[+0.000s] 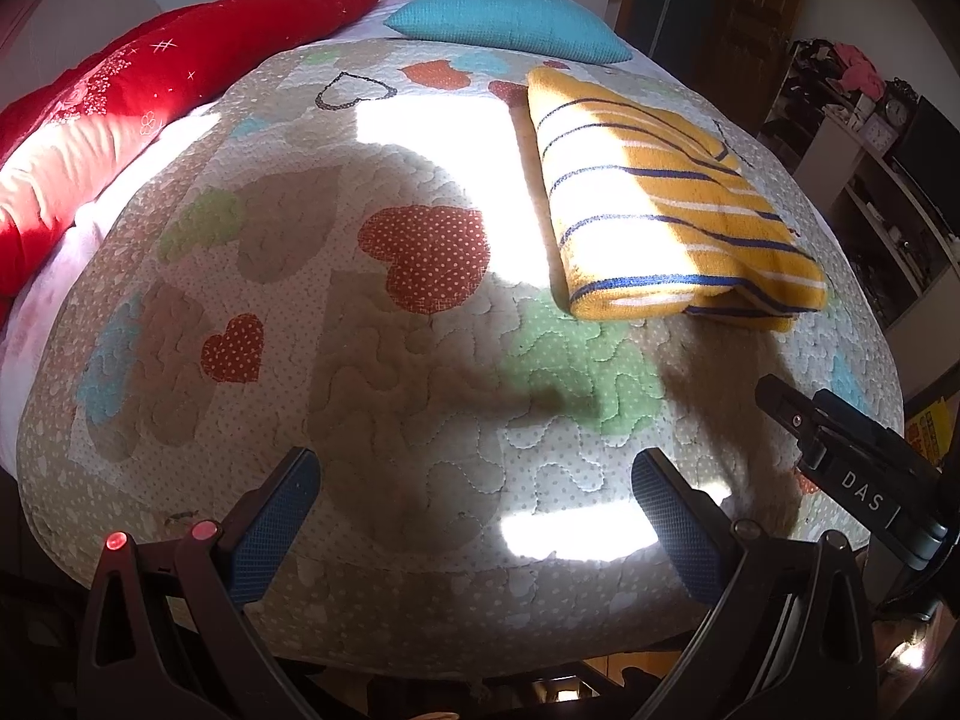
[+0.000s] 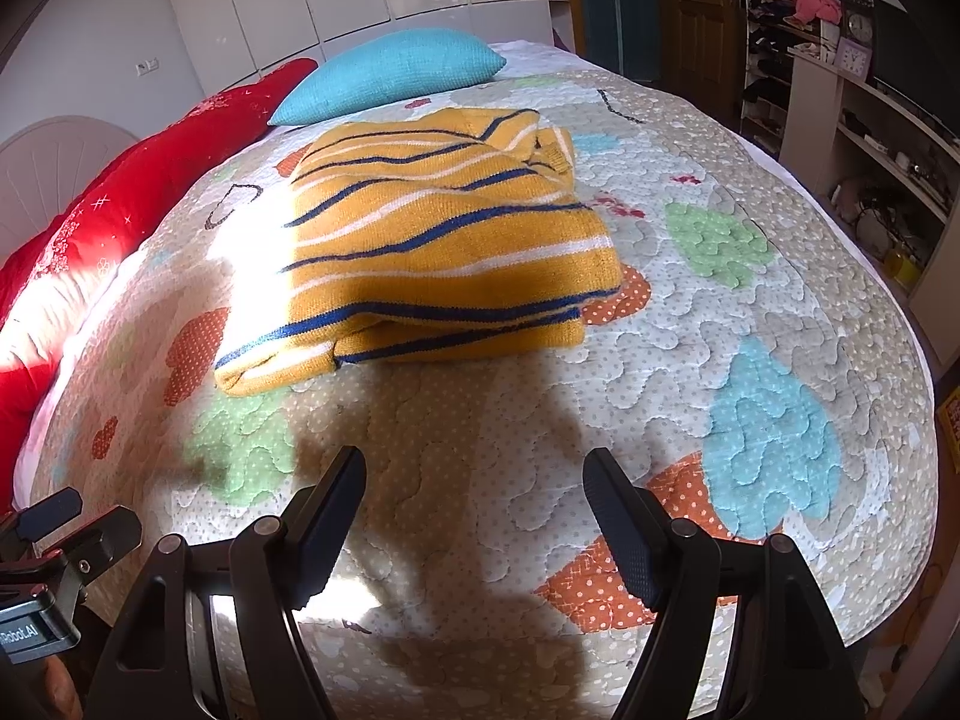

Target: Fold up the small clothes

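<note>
Sweater, mustard knit with navy and white stripes: we find it folded into a thick rectangle on the quilt, layers stacked at the near edge and one loose flap poking out at seven o'clock of the bundle. We judge the folding done or nearly so, the bundle left flat mid-bed where it will not slide.

Left gripper: blue-padded tongs spread wide, nothing between them, poised over bare quilt. Sweater sits at two o'clock from it, well apart.

Right gripper: black tongs likewise spread, empty, above the quilt. Sweater lies at twelve o'clock, near but untouched. We take both to be held clear of the cloth so the fold sits undisturbed.

Teal cushion and red bolster: at the head of the bed, eleven to twelve o'clock, beyond the sweater.

View differences: the right wrist shows the cuffed sleeve end folded in on top of the bundle and a lit shelf unit at two o'clock; the left wrist shows the broad sun patch beside the sweater and the right tool's body at four o'clock.
</note>
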The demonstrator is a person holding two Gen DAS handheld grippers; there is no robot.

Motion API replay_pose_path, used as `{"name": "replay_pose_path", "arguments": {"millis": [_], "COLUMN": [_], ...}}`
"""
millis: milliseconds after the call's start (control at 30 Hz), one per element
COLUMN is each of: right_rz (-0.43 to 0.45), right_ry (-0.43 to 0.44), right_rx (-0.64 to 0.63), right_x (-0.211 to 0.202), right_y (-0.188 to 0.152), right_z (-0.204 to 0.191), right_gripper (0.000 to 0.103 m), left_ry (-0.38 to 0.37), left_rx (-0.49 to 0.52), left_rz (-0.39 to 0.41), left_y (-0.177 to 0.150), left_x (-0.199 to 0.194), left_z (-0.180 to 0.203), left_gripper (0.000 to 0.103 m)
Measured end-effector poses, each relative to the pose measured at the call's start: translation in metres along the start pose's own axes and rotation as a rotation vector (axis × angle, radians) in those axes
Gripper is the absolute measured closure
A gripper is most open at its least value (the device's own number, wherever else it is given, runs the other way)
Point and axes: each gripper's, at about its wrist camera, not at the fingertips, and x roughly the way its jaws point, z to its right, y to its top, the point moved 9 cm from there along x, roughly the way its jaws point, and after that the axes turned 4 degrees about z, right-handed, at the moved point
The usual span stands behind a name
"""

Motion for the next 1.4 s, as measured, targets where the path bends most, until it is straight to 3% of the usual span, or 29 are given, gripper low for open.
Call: {"name": "replay_pose_path", "arguments": {"millis": [867,1267,1400], "right_rz": [0.052,0.073,0.052], "right_ry": [-0.063,-0.179,-0.273], "right_rx": [0.054,-0.009,-0.063], "right_x": [0.005,0.004,0.005], "right_y": [0.013,0.026,0.028], "right_z": [0.032,0.056,0.064], "right_gripper": [0.023,0.022,0.022], "left_ry": [-0.053,-0.029,-0.041], "left_rx": [0.043,0.157,0.182], "left_rz": [-0.064,0.0,-0.009], "left_y": [-0.003,0.033,0.03], "left_x": [0.024,0.022,0.026], "left_z": [0.025,0.057,0.067], "left_gripper": [0.0,0.0,0.0]}}
